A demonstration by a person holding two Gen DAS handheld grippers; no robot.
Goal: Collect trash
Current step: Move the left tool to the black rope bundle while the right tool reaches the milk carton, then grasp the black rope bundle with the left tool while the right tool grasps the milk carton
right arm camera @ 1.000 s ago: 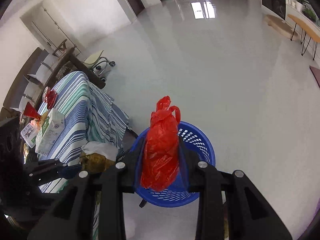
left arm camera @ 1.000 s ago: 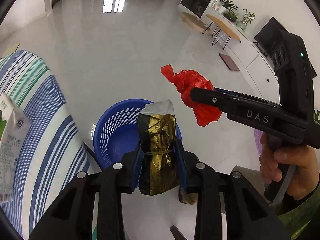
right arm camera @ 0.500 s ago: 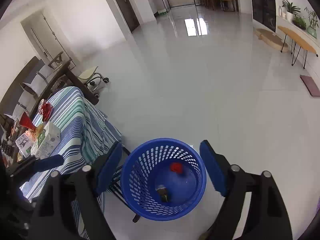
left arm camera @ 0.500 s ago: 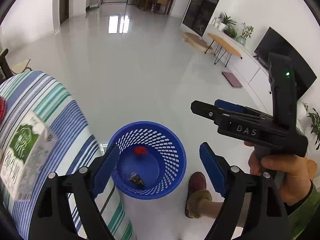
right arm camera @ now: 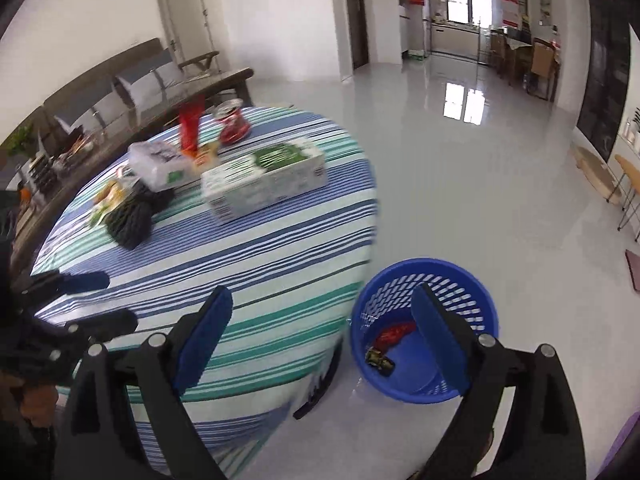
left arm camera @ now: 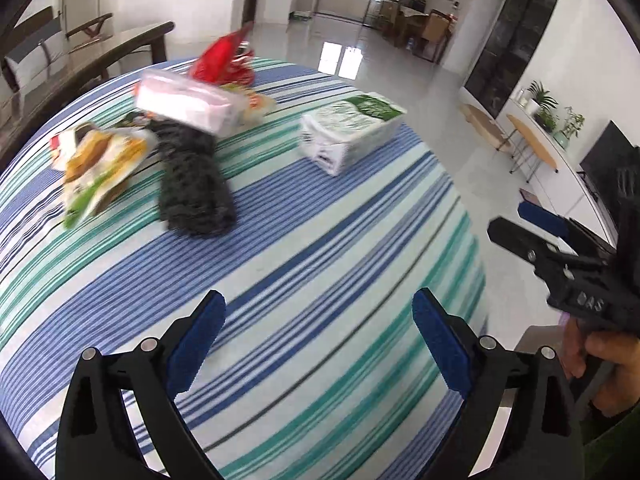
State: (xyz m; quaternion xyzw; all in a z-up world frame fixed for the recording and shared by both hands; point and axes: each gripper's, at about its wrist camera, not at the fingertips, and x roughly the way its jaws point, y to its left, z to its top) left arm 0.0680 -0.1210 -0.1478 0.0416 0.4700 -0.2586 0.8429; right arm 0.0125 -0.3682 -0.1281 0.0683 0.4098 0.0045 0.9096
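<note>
Both grippers are empty. The left gripper (left arm camera: 316, 344) has its blue pads spread wide over bare striped cloth, and the right gripper (right arm camera: 320, 344) is just as wide, one pad over the cloth edge and the other over the blue basket (right arm camera: 476, 280); on each, the jaws have just been opening, with nothing between them.

What remains to collect lies on the bench (left arm camera: 320, 240), all toward its far side from both grippers. The nearest piece to the left gripper is the dark knitted bundle (left arm camera: 194, 184), ahead and to the left of it, with its long axis running roughly away from the camera. Beside it on the left is a yellow-and-green snack wrapper (left arm camera: 96, 164), and behind it a clear plastic pack (left arm camera: 188, 104) and a red crumpled bag (left arm camera: 224, 60). Set apart to the right is the green-and-white carton (left arm camera: 352, 132), lying on its side with its long axis slanting across the bench.

From the right wrist view that carton (right arm camera: 264, 184) lies ahead and slightly left of the gripper, broadside on, so I judge the right hand better placed for it and the left for the bundle. The basket stands on the floor just off the bench's right edge and already holds a red bag (right arm camera: 394, 332) and a gold-and-black packet (right arm camera: 378, 358).
</note>
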